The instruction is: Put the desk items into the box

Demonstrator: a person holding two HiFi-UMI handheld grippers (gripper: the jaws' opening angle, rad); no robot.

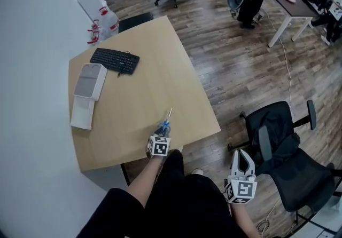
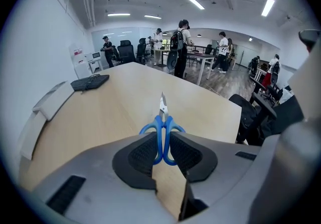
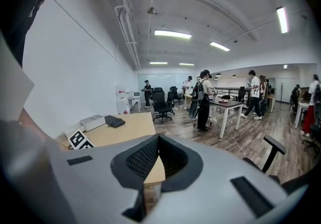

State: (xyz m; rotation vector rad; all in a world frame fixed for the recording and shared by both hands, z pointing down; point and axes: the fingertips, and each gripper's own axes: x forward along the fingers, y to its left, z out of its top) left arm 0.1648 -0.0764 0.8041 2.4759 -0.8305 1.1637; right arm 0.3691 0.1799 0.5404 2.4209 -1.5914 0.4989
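- Left gripper (image 2: 161, 153) pinches the blue handles of the scissors (image 2: 163, 117), blades pointing away over the desk (image 2: 115, 102)
- It hovers at the desk's near edge
- Right gripper (image 3: 158, 156) is off the desk beside a chair (image 1: 291, 162), jaws pressed together on nothing
- White box (image 1: 90, 83) lies at the desk's left edge, near a keyboard (image 1: 115, 61), well apart from the scissors

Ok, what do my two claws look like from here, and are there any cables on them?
They match. The left claw and right claw have pale grey moulded shells that taper forward. Each carries a white cube with black square markers at its rear. Black ribbed pads line the jaws. No cables show. The person wears black clothing.
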